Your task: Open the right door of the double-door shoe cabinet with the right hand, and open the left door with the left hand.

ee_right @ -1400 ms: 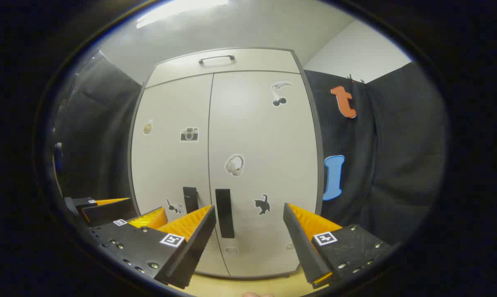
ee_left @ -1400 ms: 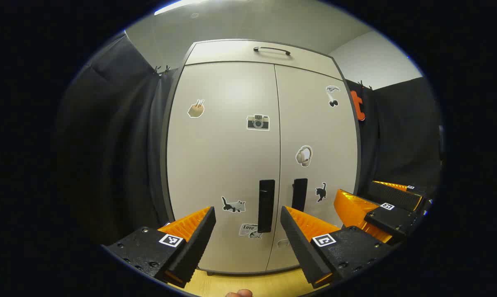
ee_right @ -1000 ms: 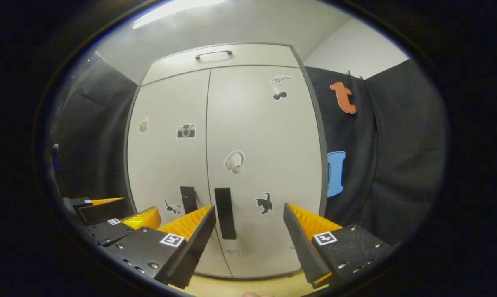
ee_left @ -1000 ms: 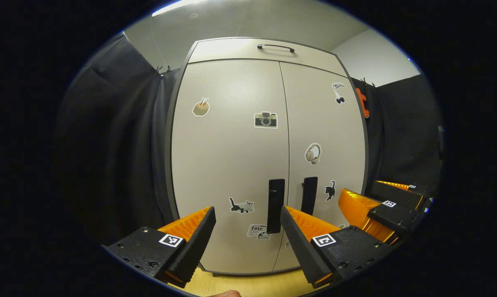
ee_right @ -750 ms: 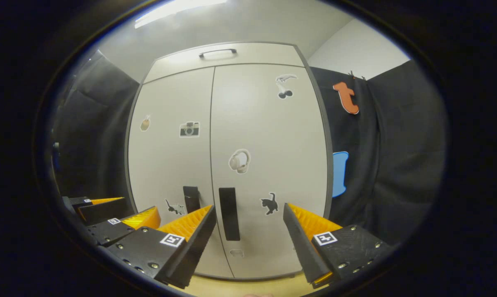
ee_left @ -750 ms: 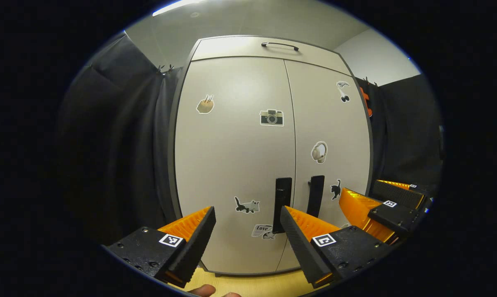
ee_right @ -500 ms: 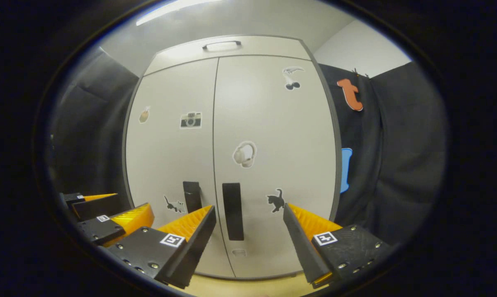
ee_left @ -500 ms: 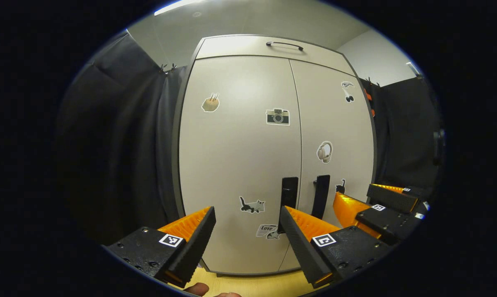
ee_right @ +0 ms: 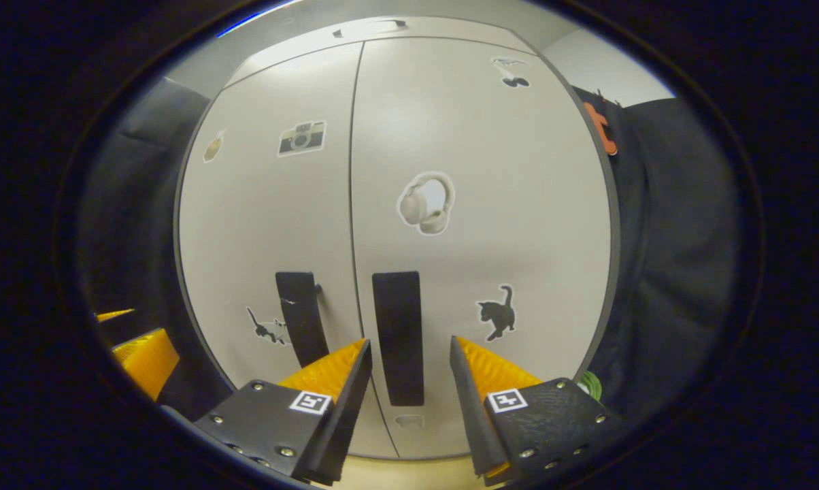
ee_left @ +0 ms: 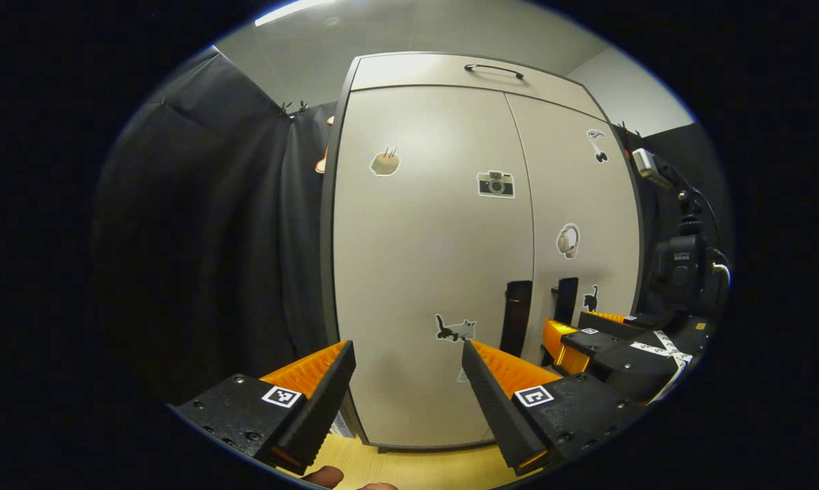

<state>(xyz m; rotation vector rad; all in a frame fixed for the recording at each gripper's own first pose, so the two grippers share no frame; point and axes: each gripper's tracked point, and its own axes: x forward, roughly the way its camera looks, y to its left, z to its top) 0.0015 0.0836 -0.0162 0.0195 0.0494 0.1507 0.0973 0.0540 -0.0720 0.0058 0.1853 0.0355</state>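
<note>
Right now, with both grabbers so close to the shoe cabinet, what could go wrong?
1. The right gripper is open around the right door's black handle but not yet pressing on it; pulling before it shuts would likely slip off.
2. The two handles sit close together: the left door's handle is just beside, so a finger could catch it.
3. The left gripper points at the left door's panel, off to the side of its handle; closing there would probably grab nothing.

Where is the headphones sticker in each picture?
Left gripper view: headphones sticker at the right, on the right door, above its black handle.
Right gripper view: near the middle, upper part of that door.
Shared landmark: the camera sticker on the left door.
</note>
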